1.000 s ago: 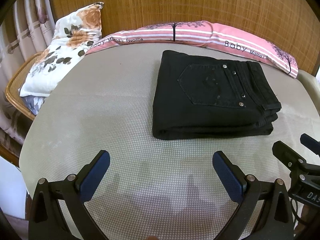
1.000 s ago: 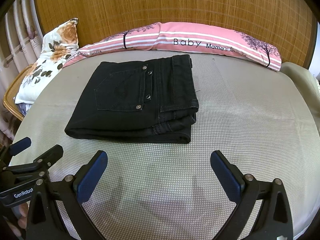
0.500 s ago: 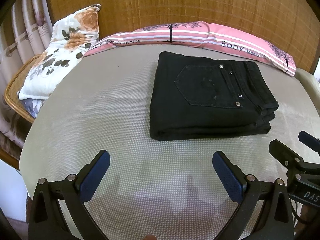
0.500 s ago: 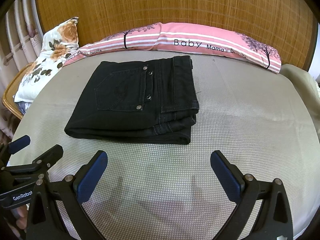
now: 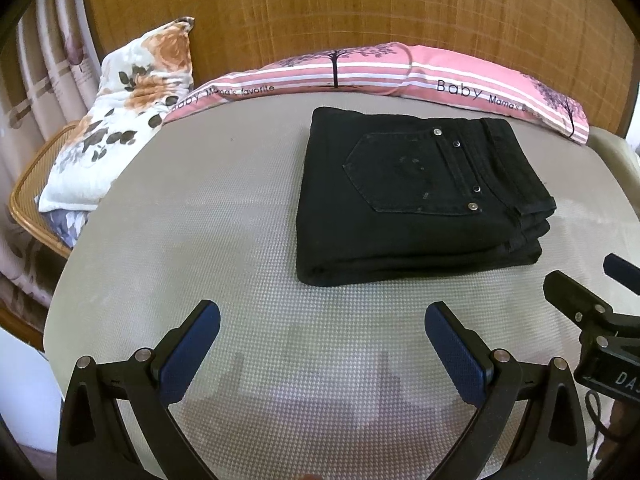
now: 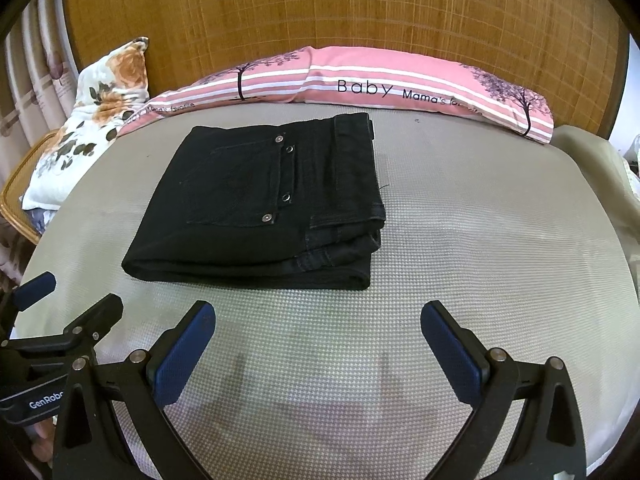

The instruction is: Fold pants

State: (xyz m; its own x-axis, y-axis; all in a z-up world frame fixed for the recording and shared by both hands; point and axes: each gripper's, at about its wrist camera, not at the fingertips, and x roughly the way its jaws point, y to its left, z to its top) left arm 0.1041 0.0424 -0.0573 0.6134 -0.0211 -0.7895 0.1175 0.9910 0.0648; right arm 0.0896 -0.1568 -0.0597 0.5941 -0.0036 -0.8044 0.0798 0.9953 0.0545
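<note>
The black pants (image 5: 416, 196) lie folded into a neat rectangle on the grey bed surface (image 5: 208, 216), back pocket up. They also show in the right wrist view (image 6: 264, 204). My left gripper (image 5: 322, 316) is open and empty, hovering above the mat in front of the pants, apart from them. My right gripper (image 6: 318, 314) is open and empty, also short of the near edge of the pants. Each gripper shows at the edge of the other's view: the right one (image 5: 592, 312) and the left one (image 6: 64, 312).
A long pink striped pillow (image 6: 360, 80) lies along the back edge against a woven headboard (image 6: 320, 12). A floral pillow (image 5: 120, 128) rests at the back left on a rattan chair (image 5: 28, 196). Curtains hang at far left.
Both grippers have shifted slightly; the pants sit a little further left in the left wrist view. The pants have not moved and both grippers stay open.
</note>
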